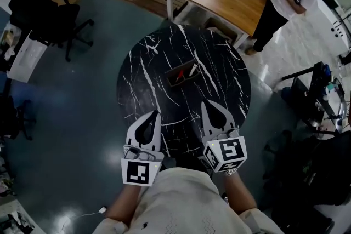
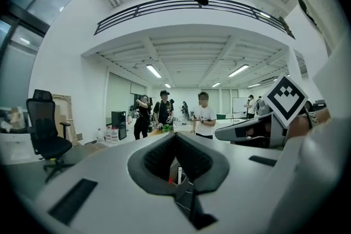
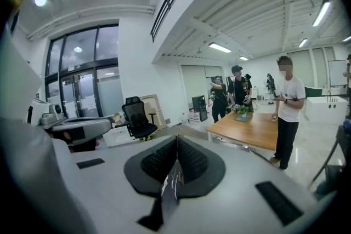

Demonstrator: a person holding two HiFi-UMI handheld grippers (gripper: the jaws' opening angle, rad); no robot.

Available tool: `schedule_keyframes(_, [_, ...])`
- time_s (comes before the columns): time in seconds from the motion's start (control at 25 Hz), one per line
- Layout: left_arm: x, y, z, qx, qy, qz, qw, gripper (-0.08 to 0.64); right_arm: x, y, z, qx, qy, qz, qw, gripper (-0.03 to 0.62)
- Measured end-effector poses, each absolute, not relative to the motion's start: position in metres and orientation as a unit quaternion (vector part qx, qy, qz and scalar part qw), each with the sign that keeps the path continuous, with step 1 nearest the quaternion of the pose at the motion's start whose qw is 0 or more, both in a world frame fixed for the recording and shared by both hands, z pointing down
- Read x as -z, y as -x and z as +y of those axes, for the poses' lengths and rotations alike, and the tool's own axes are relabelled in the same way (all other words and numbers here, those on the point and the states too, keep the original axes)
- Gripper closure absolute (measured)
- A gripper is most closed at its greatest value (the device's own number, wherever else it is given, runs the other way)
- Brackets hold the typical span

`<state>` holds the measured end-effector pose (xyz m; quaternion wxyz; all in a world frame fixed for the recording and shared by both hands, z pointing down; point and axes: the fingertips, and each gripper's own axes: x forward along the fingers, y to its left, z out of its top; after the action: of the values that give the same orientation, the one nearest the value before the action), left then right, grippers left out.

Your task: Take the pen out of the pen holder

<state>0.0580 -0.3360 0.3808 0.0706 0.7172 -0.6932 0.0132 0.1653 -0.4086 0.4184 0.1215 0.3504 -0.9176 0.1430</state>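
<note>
Hovering at the near edge of the black tabletop (image 1: pixel 148 63) with the left claw (image 1: pixel 156 113) and right claw (image 1: pixel 204 103) both pressed together, holding nothing. Looking at the pen (image 1: pixel 192 70) leaning in the pen holder (image 1: pixel 180 77) in the middle, well apart from both — likely light, stiff and a bit slippery. Pinching the end sticking out, gently but firmly, seeming best.
</note>
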Motion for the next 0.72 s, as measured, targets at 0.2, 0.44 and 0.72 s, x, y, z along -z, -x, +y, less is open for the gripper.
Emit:
schedule_keyframes(0.2, [-0.398,-0.054,-0.345,-0.032,-0.687,-0.722,0.075,0.548,-0.447,-0.150,-0.431,-0.148,-0.307,-0.930,0.141,0.574])
schedule_keyframes(0.44, [-0.421,-0.045,-0.351,-0.048,-0.653,-0.750,0.093,0.548,-0.487,-0.126,-0.456,-0.166,-0.271,-0.934,0.165,0.574])
schedule_keyframes(0.72, [-0.439,-0.042,-0.361,-0.068,-0.629,-0.764,0.123,0.548,-0.559,-0.106,-0.496,-0.184,-0.270,-0.921,0.213,0.574])
